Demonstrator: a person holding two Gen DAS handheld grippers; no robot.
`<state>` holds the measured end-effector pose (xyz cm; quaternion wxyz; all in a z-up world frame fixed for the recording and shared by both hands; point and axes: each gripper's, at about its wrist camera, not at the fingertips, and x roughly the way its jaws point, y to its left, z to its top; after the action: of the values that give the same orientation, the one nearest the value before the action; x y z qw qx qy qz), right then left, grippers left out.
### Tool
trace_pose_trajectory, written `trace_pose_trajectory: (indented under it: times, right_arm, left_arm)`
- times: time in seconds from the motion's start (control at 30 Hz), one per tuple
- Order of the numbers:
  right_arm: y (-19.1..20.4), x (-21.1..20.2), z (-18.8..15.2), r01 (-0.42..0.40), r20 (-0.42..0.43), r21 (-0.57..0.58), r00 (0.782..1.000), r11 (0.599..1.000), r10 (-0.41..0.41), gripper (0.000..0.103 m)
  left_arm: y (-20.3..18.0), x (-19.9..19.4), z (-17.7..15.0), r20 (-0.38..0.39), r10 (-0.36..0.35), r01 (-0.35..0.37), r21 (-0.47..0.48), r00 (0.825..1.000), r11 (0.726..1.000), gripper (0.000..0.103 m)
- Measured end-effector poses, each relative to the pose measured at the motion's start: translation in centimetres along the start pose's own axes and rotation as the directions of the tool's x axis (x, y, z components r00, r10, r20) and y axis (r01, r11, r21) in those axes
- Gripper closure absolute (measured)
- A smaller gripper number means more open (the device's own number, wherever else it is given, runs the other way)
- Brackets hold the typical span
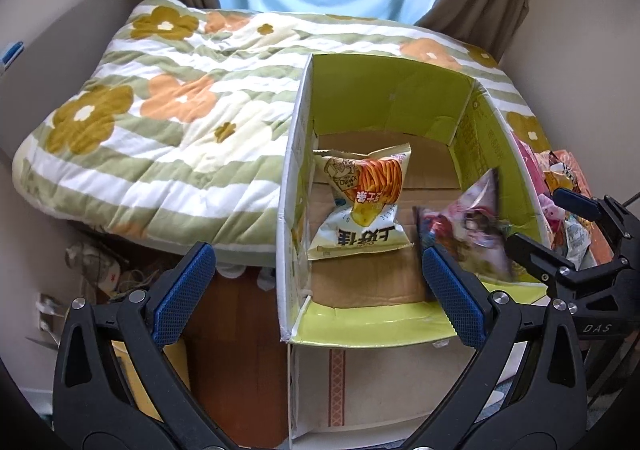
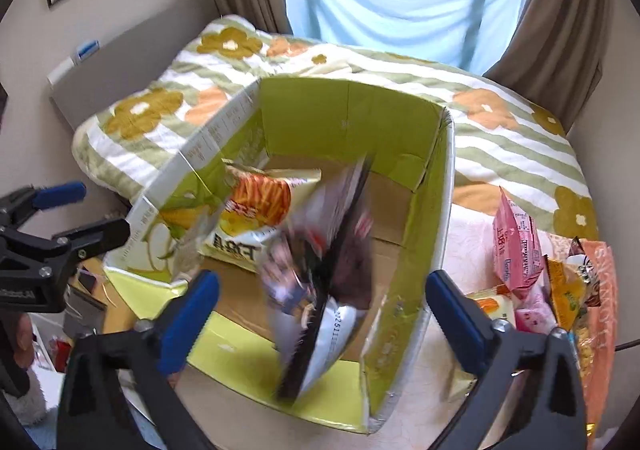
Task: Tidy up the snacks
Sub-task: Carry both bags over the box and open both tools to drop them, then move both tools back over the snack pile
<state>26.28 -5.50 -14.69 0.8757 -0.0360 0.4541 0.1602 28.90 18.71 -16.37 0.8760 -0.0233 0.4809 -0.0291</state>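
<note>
Right wrist view: the right gripper (image 2: 322,298) stands with its jaws spread wide over the open cardboard box (image 2: 440,210), and nothing is between the pads.
Dark snack bag: a blurred dark and silver bag (image 2: 320,290) is inside the box near the front right corner, free of the pads; the blur suggests it is falling, so it was probably let go here to land in the box.
Left gripper: the left gripper (image 1: 320,290) is also spread wide and holds nothing; it hangs above the front left edge of the box.
Cheese stick bag: a pale bag with orange sticks printed on it (image 1: 360,202) lies flat on the box floor, against the left wall.
Box: it stands at the foot of a flowered quilt (image 1: 160,110), its flaps open upward, which makes a wide mouth for dropping bags.
Waiting snacks: a pile of bags (image 2: 540,290) lies outside the right wall of the box, a pink bag (image 2: 516,250) standing upright among them.
Count: two grippers, one box, two bags in the box; the bags in the pile overlap too much for an exact count, at least four.
Task state: judged partly done, the pile is still to move.
</note>
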Motion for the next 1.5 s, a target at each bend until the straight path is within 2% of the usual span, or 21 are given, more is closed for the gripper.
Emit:
trace_pose_trajectory:
  times: [0.17,0.27,0.47,0.77,1.0,1.27,1.5]
  right_arm:
    - [0.3,-1.8,-0.8,0.009,0.111,0.025,0.994,1.000,-0.012,0.000]
    - [0.6,-2.5,-1.0,0.021,0.118,0.043,0.993,0.999,-0.026,0.000]
    - [0.7,-3.5,-1.5,0.035,0.074,0.087,0.996,0.996,-0.041,0.000]
    - [-1.3,-7.0,-3.1,0.066,0.116,0.146,0.990,0.987,-0.084,0.000]
    - [-5.7,-10.7,-5.2,0.064,0.138,0.165,0.987,0.984,-0.088,0.000]
    - [-13.8,-15.6,-9.7,0.136,0.128,0.216,0.978,0.967,-0.167,0.000]
    - [-21.7,-18.1,-13.9,0.155,0.077,0.261,0.981,0.953,-0.180,0.000]
  left_arm:
    - [1.0,-0.4,-0.4,0.017,0.028,-0.028,-0.002,0.999,1.000,0.000]
    - [1.0,-0.3,-0.5,0.018,0.018,-0.019,0.028,1.000,0.999,0.000]
    - [-0.6,-0.4,-0.6,0.038,-0.012,0.007,0.118,0.999,0.993,0.000]
    - [-4.3,-2.5,-0.7,0.076,-0.079,0.066,0.160,0.994,0.985,0.000]
    - [-11.0,-4.1,-1.1,0.105,-0.114,0.094,0.183,0.988,0.979,0.000]
    - [-22.9,-5.1,-2.9,0.098,-0.162,0.128,0.290,0.982,0.948,0.000]
    - [-33.3,-4.0,-5.3,0.037,-0.200,0.175,0.347,0.979,0.922,0.000]
